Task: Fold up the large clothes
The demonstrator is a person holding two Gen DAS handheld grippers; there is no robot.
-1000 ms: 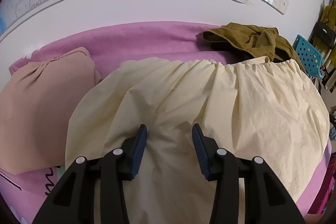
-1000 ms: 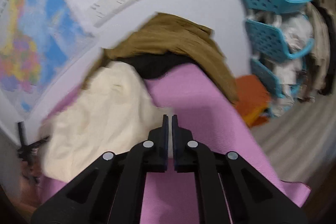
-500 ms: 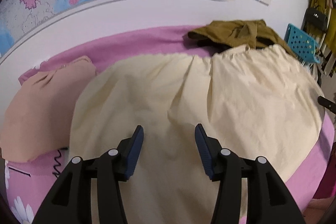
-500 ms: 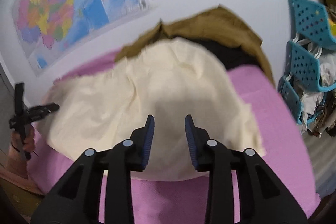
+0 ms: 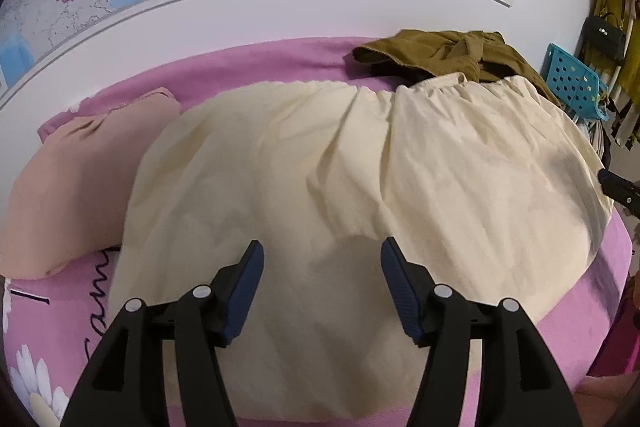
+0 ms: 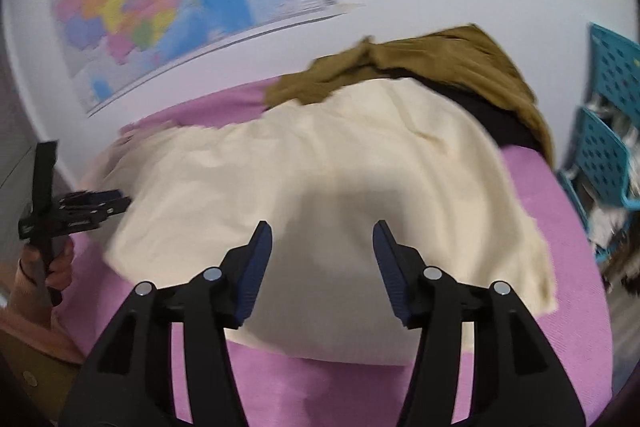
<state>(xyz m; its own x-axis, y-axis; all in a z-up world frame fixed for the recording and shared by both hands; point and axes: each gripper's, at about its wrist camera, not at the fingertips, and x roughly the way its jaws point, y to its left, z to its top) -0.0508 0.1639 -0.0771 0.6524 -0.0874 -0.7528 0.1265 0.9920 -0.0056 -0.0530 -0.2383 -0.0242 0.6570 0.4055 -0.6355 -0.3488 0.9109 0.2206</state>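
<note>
Cream garment (image 5: 360,187) lies spread on the pink bed (image 5: 260,63) under the left gripper (image 5: 322,259) — jaws apart, just opening, nothing between. Right wrist: right gripper (image 6: 322,239) likewise parted — empty above the cloth.

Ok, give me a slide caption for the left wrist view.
Left gripper, jaws just opened and empty, above a cream garment spread on the pink bed.
</note>
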